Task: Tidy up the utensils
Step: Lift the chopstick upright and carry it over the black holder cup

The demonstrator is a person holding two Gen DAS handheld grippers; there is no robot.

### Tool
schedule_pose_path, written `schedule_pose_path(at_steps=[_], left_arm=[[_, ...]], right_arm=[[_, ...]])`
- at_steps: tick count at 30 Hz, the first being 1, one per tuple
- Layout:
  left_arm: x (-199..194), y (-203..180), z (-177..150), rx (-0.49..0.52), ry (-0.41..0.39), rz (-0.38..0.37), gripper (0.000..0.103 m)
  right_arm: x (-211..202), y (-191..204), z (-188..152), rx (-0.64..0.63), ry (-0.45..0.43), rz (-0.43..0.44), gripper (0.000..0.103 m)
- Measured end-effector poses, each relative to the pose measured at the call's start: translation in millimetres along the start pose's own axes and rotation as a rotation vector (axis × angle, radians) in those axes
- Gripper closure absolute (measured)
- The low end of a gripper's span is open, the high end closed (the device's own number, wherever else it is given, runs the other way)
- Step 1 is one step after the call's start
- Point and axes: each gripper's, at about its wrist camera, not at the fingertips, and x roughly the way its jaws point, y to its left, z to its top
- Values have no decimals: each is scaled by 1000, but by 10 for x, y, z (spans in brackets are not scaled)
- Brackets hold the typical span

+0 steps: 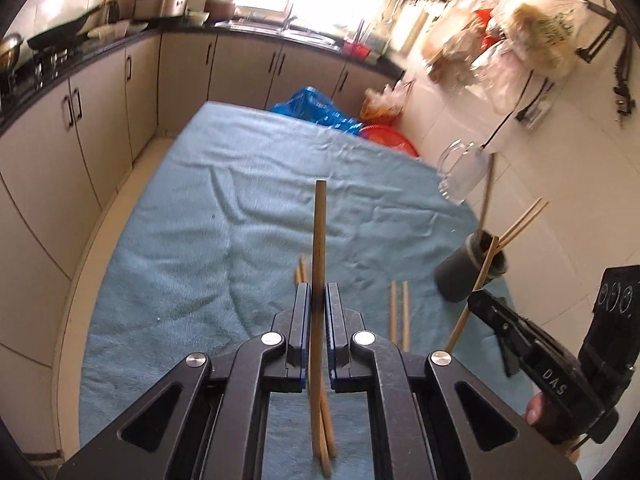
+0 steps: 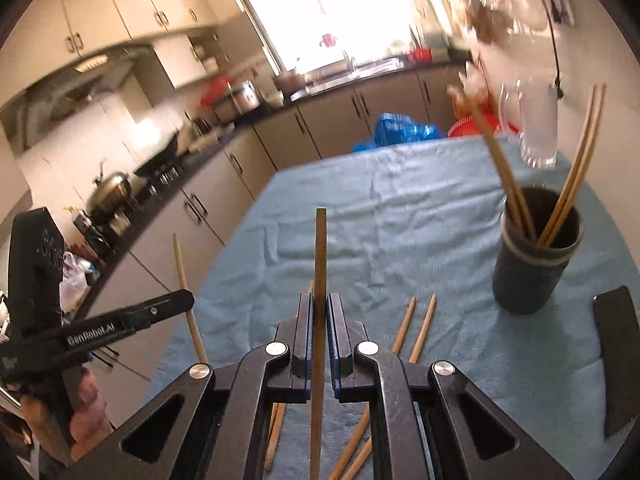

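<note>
Your left gripper (image 1: 318, 300) is clamped on one chopstick (image 1: 319, 240), standing upright between the pads. Your right gripper (image 2: 319, 308) pinches another chopstick (image 2: 320, 256) the same way. Only the right view shows a dark flat object (image 2: 618, 360) at the cloth's right edge. Loose chopsticks (image 2: 420, 328) lie on the blue cloth (image 1: 240, 200) just ahead. The dark cup (image 2: 536, 256) holding more chopsticks stands right, the glass mug (image 1: 460, 172) behind it. Cloth beyond is bare; cabinets (image 1: 100, 120) on the left.

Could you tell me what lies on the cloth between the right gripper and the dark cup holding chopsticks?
In the right wrist view, two loose chopsticks lie on the blue cloth between the right gripper and the dark cup; otherwise the stretch is bare.
</note>
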Motion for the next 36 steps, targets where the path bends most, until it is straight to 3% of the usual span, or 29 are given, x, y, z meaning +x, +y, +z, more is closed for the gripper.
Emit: schedule_pose_path(at_steps=[10,36], left_arm=[[-195,-135,58,13,-56,-12,97],[-270,-409,169,48,-71,-57,97]], right_arm=[[-266,-19,7,5,-92,25,96],[-879,-537,222,135,-253,-11,96]])
